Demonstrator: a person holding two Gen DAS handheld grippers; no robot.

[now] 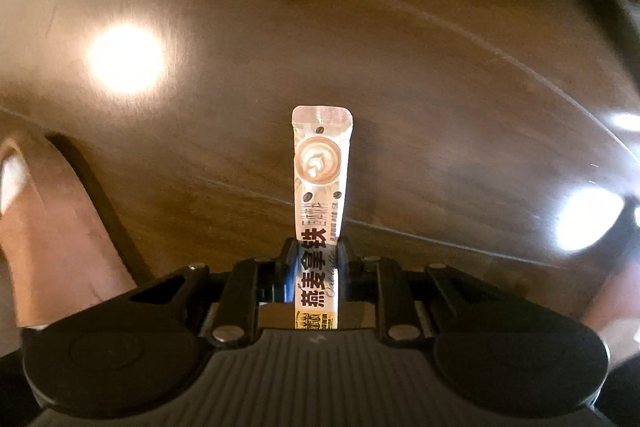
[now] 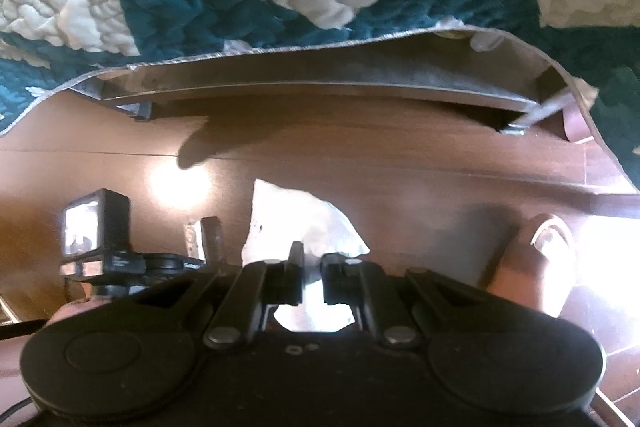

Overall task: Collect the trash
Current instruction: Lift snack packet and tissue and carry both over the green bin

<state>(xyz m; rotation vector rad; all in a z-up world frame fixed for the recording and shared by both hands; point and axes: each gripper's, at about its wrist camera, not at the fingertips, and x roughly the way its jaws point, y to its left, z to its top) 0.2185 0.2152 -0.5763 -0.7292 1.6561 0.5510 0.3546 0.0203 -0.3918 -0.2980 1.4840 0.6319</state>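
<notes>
A long white coffee sachet (image 1: 320, 163) with a latte picture and black print sticks out forward from my left gripper (image 1: 315, 251). Its jaws press on the sachet from both sides over the dark wooden table (image 1: 420, 47). My right gripper (image 2: 312, 267) is shut on a crumpled white plastic bag (image 2: 296, 219), which spreads out ahead of the fingers above the brown wooden surface (image 2: 400, 155). At the left of the right wrist view, the left gripper (image 2: 204, 239) shows with its camera block (image 2: 96, 223) and a pale strip that may be the sachet.
A teal and cream quilt (image 2: 200, 3) lies beyond the table's far edge (image 2: 280, 47). Bright lamp glare (image 1: 126, 59) marks the wood. A rounded brown form (image 2: 548, 255) that I cannot identify sits at the right, with reddish floor tiles (image 2: 608, 315) beyond it.
</notes>
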